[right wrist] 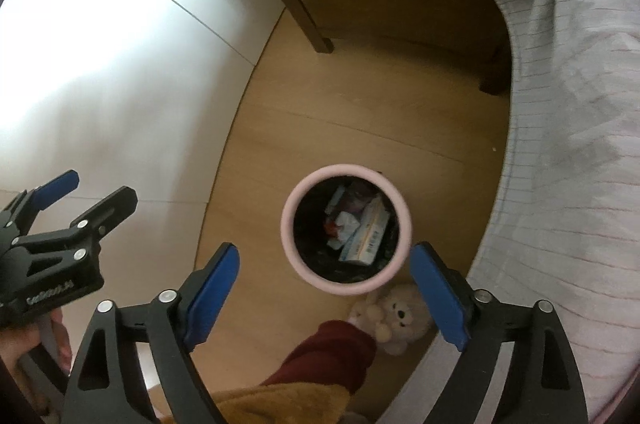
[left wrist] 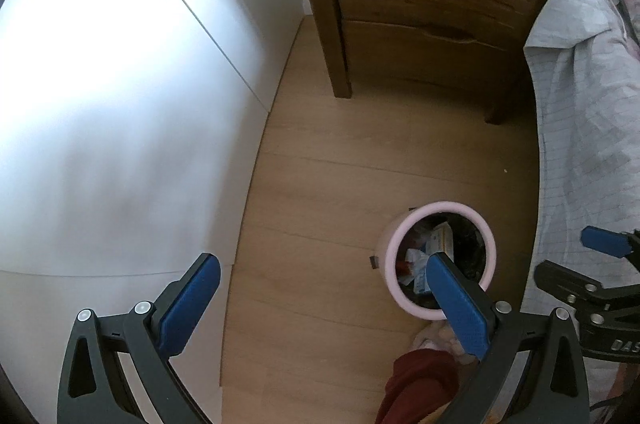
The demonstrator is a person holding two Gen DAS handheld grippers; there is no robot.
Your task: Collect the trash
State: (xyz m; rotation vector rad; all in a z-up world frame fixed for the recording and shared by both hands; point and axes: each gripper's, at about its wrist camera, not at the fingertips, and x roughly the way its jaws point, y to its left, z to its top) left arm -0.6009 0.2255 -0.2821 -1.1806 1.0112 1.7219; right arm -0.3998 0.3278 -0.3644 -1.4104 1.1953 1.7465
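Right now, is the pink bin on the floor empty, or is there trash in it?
Not empty. The pink bin stands upright with no lid, and boxes and crumpled wrappers lie inside, below its rim.

Both tools share one build: the left gripper and the right gripper have matte black angular arms with triangular cut-outs, silver round screws at the joints, and blue textured pads on the fingers. White lettering marks the left body. A dark red sleeve covers the person's arm.

Likely a home bedroom: wooden nightstand beside a sheeted bed, plush toy on the floor.
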